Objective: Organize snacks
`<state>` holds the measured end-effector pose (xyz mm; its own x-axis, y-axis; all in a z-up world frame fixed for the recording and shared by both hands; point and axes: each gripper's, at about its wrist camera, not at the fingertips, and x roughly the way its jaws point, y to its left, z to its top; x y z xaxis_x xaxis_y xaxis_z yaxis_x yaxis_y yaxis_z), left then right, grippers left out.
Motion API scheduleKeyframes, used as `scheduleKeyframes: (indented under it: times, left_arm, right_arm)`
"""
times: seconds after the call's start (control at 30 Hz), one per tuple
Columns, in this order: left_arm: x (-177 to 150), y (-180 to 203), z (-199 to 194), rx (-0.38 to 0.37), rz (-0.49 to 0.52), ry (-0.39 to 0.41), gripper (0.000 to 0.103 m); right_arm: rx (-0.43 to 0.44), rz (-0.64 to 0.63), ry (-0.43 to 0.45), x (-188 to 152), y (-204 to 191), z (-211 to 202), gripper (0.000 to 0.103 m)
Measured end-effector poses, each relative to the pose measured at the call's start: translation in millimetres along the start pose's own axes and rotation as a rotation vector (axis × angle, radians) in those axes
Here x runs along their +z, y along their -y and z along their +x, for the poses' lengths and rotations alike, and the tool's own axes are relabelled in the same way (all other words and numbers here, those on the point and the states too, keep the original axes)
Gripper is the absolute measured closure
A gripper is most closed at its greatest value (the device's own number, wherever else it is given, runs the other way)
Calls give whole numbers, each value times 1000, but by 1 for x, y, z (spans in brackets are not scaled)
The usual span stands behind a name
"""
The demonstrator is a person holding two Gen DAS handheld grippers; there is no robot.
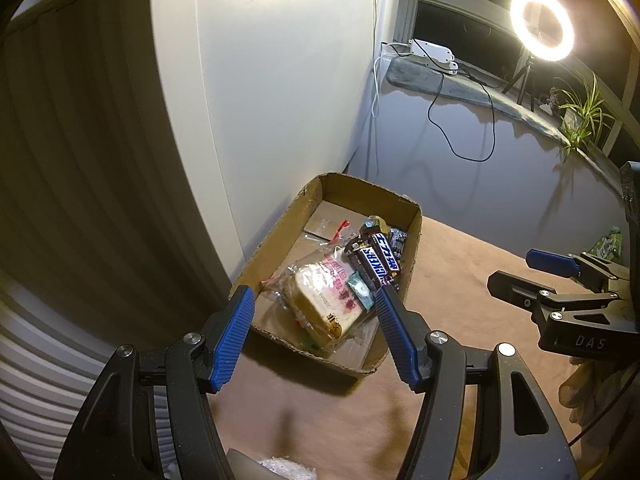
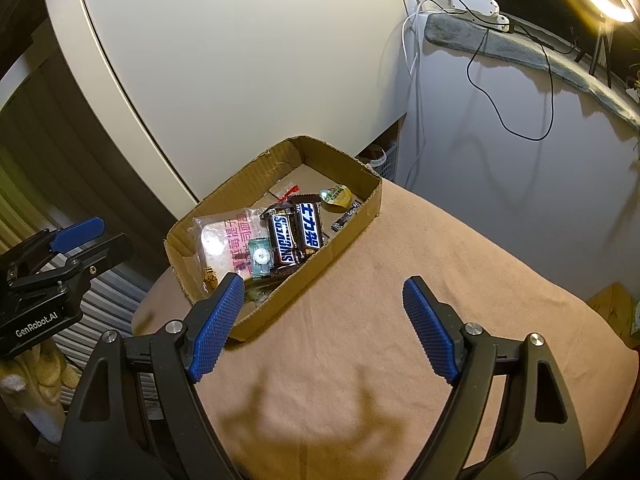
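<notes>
A shallow cardboard box (image 1: 414, 256) (image 2: 332, 254) sits on a tan cloth and holds snacks. Inside it are bagged sliced bread (image 1: 320, 304) (image 2: 224, 236), two Snickers bars (image 1: 374, 260) (image 2: 286, 240), a small teal candy (image 1: 360, 290) (image 2: 260, 258), a jelly cup (image 1: 376, 222) (image 2: 338, 196) and a dark little bar (image 2: 348, 214). My left gripper (image 1: 314, 294) (image 2: 116, 232) hovers open over the box's near end, above the bread, with its pads off it. My right gripper (image 2: 322, 284) (image 1: 512, 270) stands open and empty over the cloth, beside the box's long wall.
The tan cloth (image 2: 400, 320) covers the table. A white cabinet (image 1: 260, 80) stands close behind the box. A green packet (image 1: 608, 244) lies at the far right. On the sill are a ring light (image 1: 516, 20), a power strip (image 1: 432, 54) with hanging cables, and a plant (image 1: 580, 116).
</notes>
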<state>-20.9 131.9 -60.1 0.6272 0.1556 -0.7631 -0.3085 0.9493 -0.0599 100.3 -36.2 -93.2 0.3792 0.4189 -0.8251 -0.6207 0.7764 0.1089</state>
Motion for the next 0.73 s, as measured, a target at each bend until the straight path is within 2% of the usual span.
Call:
scheduleKeyframes:
  times: [0.73]
  left_arm:
    - [-3,3,3,9,12,1,40]
  right_arm:
    - [1,4,-13,-6,7,3,19]
